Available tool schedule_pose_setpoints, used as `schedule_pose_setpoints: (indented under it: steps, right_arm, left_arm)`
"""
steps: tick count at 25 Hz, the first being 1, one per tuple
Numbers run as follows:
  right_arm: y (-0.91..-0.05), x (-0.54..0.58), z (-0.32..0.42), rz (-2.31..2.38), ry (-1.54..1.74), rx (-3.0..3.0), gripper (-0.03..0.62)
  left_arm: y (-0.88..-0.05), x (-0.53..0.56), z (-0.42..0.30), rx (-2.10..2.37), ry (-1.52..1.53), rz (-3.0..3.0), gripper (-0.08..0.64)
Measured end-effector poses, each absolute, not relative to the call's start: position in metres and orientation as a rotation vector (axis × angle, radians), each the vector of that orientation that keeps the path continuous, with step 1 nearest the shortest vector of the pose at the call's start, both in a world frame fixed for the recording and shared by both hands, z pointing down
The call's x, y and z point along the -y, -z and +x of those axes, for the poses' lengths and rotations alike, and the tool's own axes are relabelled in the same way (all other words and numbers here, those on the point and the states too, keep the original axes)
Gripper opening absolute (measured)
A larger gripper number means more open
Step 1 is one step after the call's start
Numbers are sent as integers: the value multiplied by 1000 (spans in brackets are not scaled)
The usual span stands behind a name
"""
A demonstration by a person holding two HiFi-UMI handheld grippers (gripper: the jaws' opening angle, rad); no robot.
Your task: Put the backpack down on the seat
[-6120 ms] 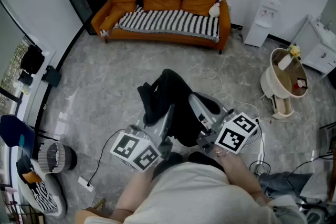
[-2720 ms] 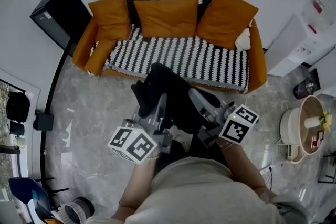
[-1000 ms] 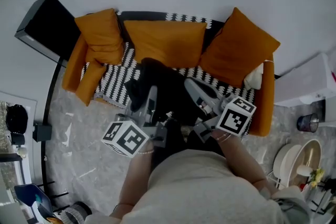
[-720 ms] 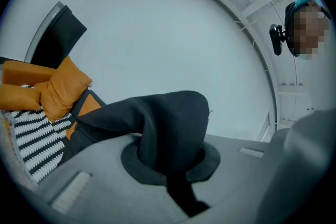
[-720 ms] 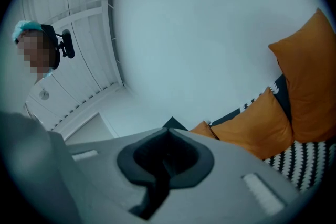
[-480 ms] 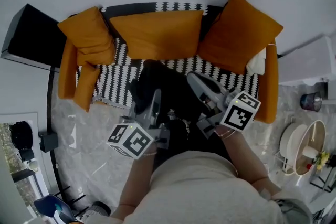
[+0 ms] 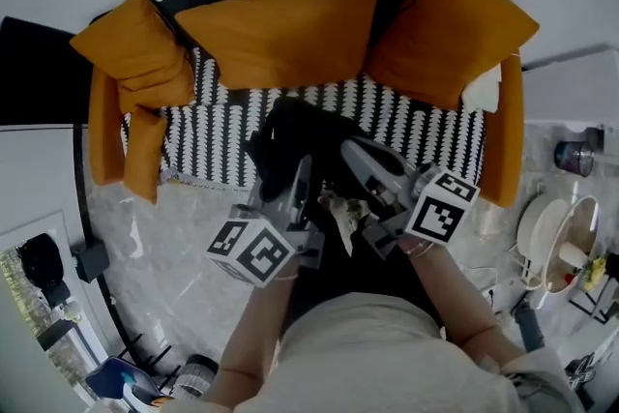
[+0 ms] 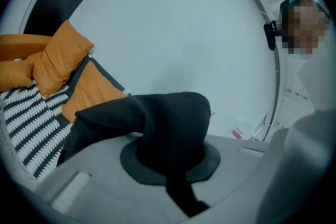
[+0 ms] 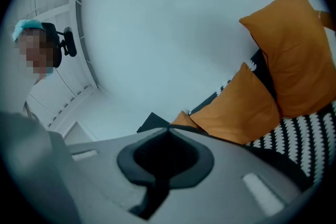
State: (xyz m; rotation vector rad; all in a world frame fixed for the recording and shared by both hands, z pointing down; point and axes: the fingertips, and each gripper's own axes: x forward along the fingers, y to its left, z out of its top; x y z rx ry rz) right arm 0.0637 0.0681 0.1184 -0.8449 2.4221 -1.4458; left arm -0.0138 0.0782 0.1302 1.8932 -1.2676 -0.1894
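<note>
Left gripper [image 7: 298, 181] is clenched on a fold of the black backpack [image 7: 293, 135]; in the left gripper view the jaws are pressed together with the dark cloth [image 8: 169, 122] bunched up through the round notch between them. Right gripper [image 7: 352, 152] sits just beside it at the centre of the head view. Its jaws are likewise closed, with black fabric filling the notch in the right gripper view, so both grippers hold the bag by its near side.

The backpack hangs in the middle of the head view, over the front edge of the seat [image 7: 416, 123]. Whether it already rests on the seat cannot be made out. The seat is covered in a black-and-white striped throw and belongs to an orange sofa [image 7: 510, 145] that fills the upper half of the frame. Three orange cushions lean against its back: one at upper left [image 7: 135, 48], one in the middle [image 7: 276, 34], one at upper right [image 7: 450, 24]. Grey marbled floor [image 7: 164, 227] lies at lower left.
</note>
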Motion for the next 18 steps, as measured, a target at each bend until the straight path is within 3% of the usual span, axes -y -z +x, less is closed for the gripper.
schedule_pose_setpoints:
  steps: [18]
  right_arm:
    - [-218,-20,31,-971,1583,-2325,3]
  left_arm:
    - [-237,-19,-22,1152,215,1756,21]
